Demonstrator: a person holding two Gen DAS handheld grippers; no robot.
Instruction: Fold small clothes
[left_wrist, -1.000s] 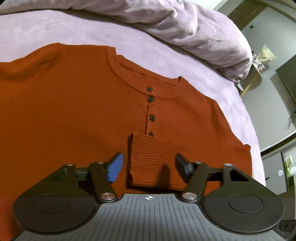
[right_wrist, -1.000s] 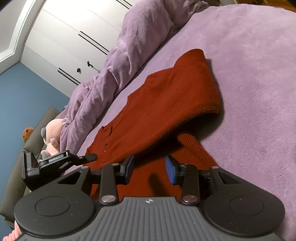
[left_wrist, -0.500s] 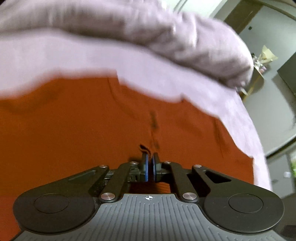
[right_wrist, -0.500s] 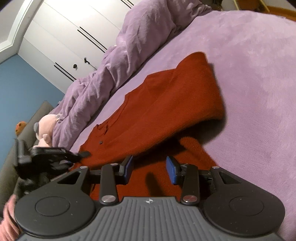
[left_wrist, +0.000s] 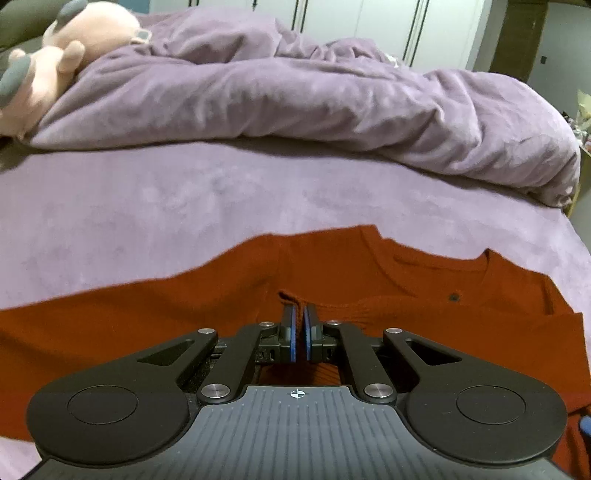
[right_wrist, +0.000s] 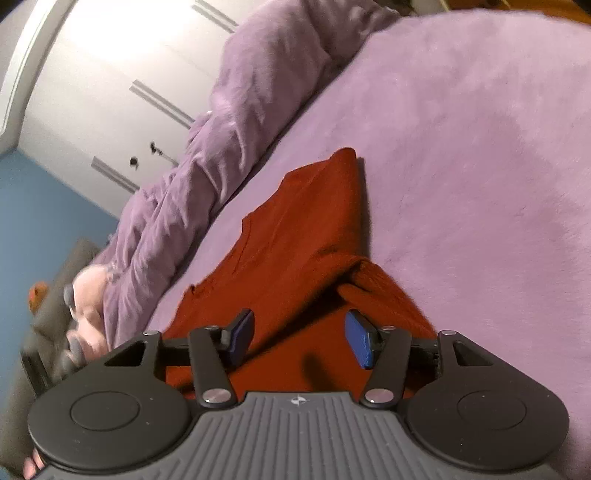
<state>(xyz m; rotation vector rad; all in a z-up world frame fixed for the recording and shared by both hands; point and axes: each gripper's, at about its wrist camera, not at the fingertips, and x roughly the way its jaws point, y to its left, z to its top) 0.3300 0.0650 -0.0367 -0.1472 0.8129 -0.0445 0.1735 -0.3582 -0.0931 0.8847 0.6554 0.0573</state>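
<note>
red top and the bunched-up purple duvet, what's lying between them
Nothing but bare purple bed cover. In the left wrist view it runs unbroken from the red top's collar edge to the foot of the duvet.

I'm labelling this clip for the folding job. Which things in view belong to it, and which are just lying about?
In the job:
- rust-red sweater
- left gripper, shut on a pinch of the sweater's knit
- right gripper, jaws opening over the sweater, gripping nothing

Lying about:
- purple duvet
- pink plush toy
- white wardrobe doors
</note>
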